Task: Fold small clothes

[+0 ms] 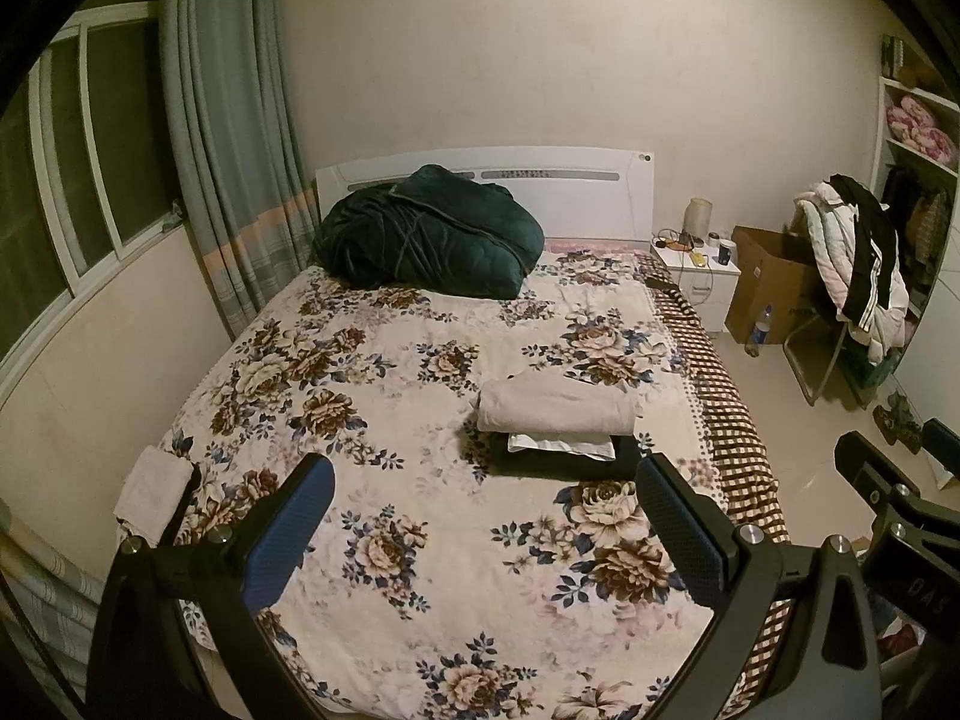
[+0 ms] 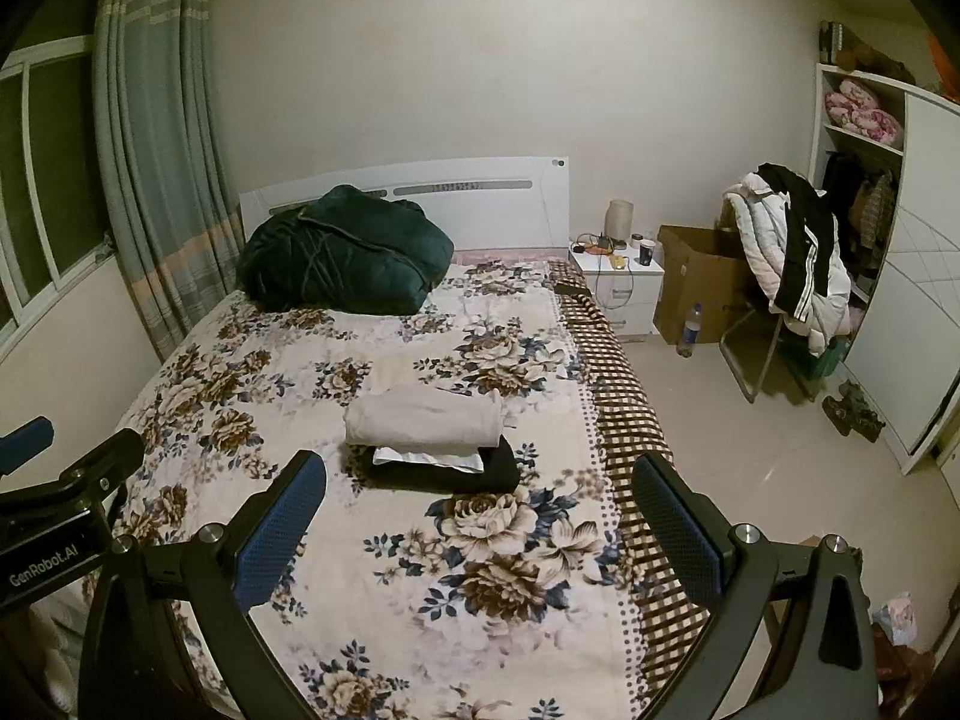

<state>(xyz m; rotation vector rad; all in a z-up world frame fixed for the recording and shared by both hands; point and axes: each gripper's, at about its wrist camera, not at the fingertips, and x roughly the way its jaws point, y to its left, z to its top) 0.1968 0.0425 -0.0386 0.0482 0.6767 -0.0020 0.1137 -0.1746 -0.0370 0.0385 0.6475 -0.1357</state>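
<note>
At centre frame, a stack of folded small clothes, a beige folded garment [image 1: 558, 407] over a white piece [image 1: 561, 443] and a black folded garment [image 1: 570, 461], lies on the floral bedspread [image 1: 390, 372]. The left gripper [image 1: 483, 531] and the right gripper [image 2: 480, 525] hover above the bedspread, fingers spread wide, holding nothing. A small white folded cloth [image 1: 153, 487] sits at the bed's lower-left edge.

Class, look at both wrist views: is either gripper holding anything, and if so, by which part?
Nothing is held. The left gripper and right gripper are both open above the bed, apart from the folded stack.
</note>
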